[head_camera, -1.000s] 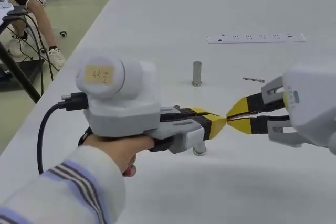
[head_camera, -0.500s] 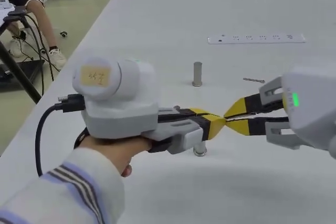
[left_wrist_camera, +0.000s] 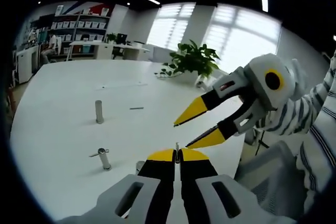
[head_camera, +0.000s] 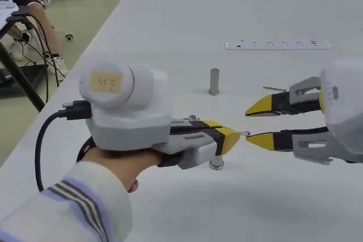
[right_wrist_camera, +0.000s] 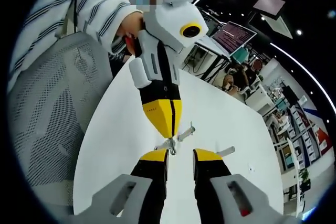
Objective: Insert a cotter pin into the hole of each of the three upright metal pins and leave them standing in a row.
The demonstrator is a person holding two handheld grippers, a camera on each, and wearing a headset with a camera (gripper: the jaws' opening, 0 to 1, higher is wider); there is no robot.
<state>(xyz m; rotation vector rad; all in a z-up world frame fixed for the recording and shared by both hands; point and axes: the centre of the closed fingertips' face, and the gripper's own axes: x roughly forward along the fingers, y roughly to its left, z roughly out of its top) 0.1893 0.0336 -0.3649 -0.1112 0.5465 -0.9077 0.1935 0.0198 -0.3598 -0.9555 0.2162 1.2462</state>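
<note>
My left gripper (head_camera: 231, 138) is shut on a thin cotter pin (head_camera: 244, 134), whose tip sticks out of the yellow jaws (left_wrist_camera: 177, 149). Just to its right, my right gripper (head_camera: 252, 124) stands open, its jaws above and below the pin's tip without touching it. From the right gripper view, the right gripper (right_wrist_camera: 179, 156) gapes around the cotter pin (right_wrist_camera: 170, 146). One bare metal pin (head_camera: 214, 81) stands upright farther back. A second metal pin (head_camera: 215, 164) is half hidden under the left gripper. Another metal pin (left_wrist_camera: 105, 159) has a cotter pin through it.
A loose cotter pin (head_camera: 274, 88) lies on the white table (head_camera: 170, 26) right of the bare pin. A white power strip (head_camera: 277, 44) lies farther back. A person sits beyond the table's left edge, near black stand legs (head_camera: 20, 77).
My right gripper's jaws were nearly shut at the cotter pin's tip; they have opened and drawn slightly right. The left gripper keeps hold of the pin.
</note>
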